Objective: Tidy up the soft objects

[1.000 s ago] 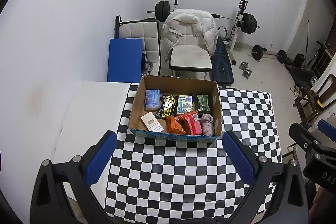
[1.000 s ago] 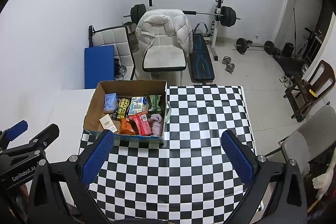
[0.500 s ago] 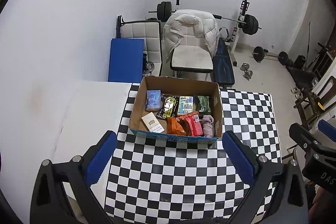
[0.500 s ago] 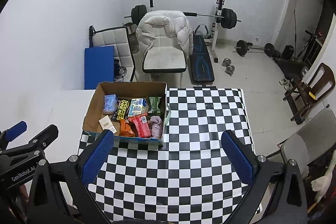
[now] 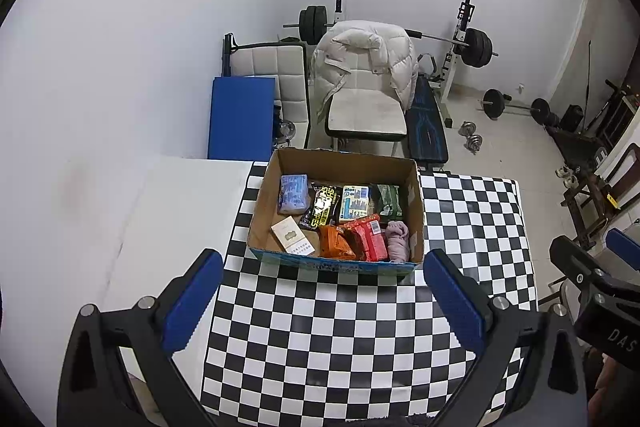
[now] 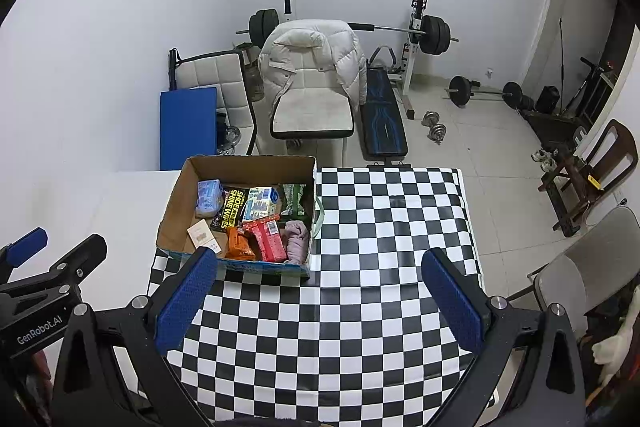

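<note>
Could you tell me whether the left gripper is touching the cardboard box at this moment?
Apart: the left wrist view shows checkered cloth between the open left gripper and the cardboard box.

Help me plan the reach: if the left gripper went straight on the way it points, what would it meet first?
Probably the near wall of the cardboard box, centred ahead of the open left gripper; depth unclear, possibly the checkered cloth first.

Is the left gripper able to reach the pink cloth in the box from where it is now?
Probably yes. The left gripper is open and holds nothing, the cardboard box has no lid, and the pink cloth lies uncovered in its near right corner; only the low front wall stands between.
</note>
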The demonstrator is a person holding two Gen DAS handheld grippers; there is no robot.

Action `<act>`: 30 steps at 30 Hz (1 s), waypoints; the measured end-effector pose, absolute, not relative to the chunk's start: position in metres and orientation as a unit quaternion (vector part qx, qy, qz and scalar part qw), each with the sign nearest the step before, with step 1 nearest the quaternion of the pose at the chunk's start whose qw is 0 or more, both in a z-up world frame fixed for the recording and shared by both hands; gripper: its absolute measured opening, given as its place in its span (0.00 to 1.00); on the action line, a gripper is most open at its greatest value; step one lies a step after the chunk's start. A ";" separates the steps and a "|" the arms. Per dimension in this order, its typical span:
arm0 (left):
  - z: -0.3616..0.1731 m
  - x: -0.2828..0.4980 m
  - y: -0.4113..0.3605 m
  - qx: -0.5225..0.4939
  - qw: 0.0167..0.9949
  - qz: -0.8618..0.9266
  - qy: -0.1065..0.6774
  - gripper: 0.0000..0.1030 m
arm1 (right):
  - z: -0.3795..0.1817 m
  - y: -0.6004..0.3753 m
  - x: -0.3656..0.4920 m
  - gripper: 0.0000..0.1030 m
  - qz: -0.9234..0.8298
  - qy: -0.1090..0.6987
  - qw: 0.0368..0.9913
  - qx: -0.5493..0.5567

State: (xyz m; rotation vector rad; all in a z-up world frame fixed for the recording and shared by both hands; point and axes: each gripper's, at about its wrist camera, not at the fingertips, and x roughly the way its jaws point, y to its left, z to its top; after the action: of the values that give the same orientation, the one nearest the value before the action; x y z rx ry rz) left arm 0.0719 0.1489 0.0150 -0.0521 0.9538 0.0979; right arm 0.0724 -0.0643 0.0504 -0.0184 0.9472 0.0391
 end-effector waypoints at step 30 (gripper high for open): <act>0.017 0.071 0.147 -0.024 0.886 0.047 0.460 1.00 | 0.054 -0.072 0.070 1.00 0.019 0.455 0.890 -0.013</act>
State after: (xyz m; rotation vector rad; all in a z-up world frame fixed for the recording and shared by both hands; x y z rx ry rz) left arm 0.0711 0.1466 0.0167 -0.0504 0.9565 0.0974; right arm 0.0701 -0.0722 0.0541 -0.0262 0.9442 0.0394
